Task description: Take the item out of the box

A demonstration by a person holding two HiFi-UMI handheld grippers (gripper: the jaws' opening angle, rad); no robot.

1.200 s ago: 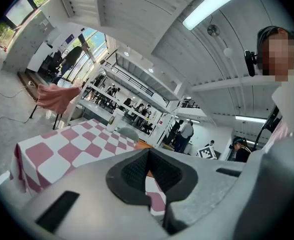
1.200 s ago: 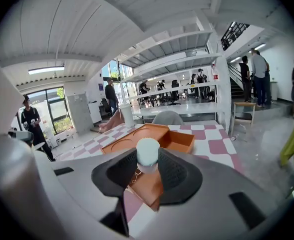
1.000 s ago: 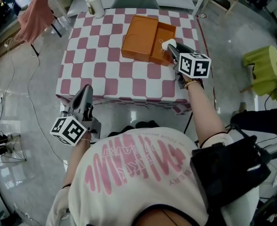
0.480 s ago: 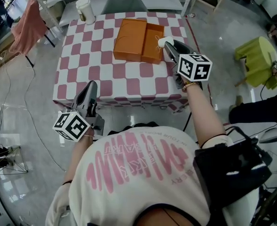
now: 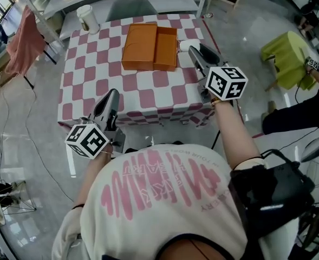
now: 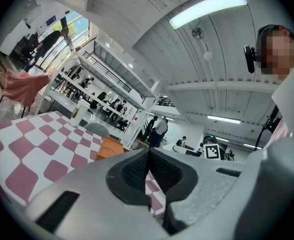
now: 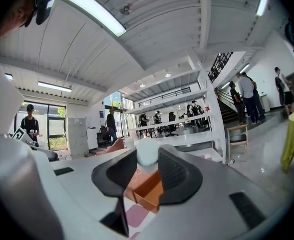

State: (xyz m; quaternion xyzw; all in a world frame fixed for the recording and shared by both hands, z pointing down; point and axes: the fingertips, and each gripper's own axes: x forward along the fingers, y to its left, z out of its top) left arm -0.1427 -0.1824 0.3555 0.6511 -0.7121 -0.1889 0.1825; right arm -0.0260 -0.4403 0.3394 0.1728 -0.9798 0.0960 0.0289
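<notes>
Extraction looks close to finished: the right gripper (image 5: 194, 53) holds the white round item (image 5: 184, 45) up off the counter (image 5: 148, 96), just beside the right edge of the open orange box (image 5: 148, 46). In the right gripper view its fingers (image 7: 173, 171) are clamped on either side of the item (image 7: 147, 152), near their tips. The box (image 7: 149, 190) lies lower down and beyond them, so the item appears clear of its walls. What the item is exactly is hard to tell; it reads as a small pale ball or cap. The left gripper (image 5: 108, 106) hangs at the near edge of the counter, well apart from the box, and the left gripper view shows its fingers (image 6: 132, 171) pressed together with nothing between them. A pale cup (image 5: 86, 18) stands at the far left corner of the counter, away from the work. Judging from this, the next move is to carry the item sideways to a bare patch of counter beside the box, lower it until it rests, and only then let go; being round, it may roll, so a low, gentle release seems wise
</notes>
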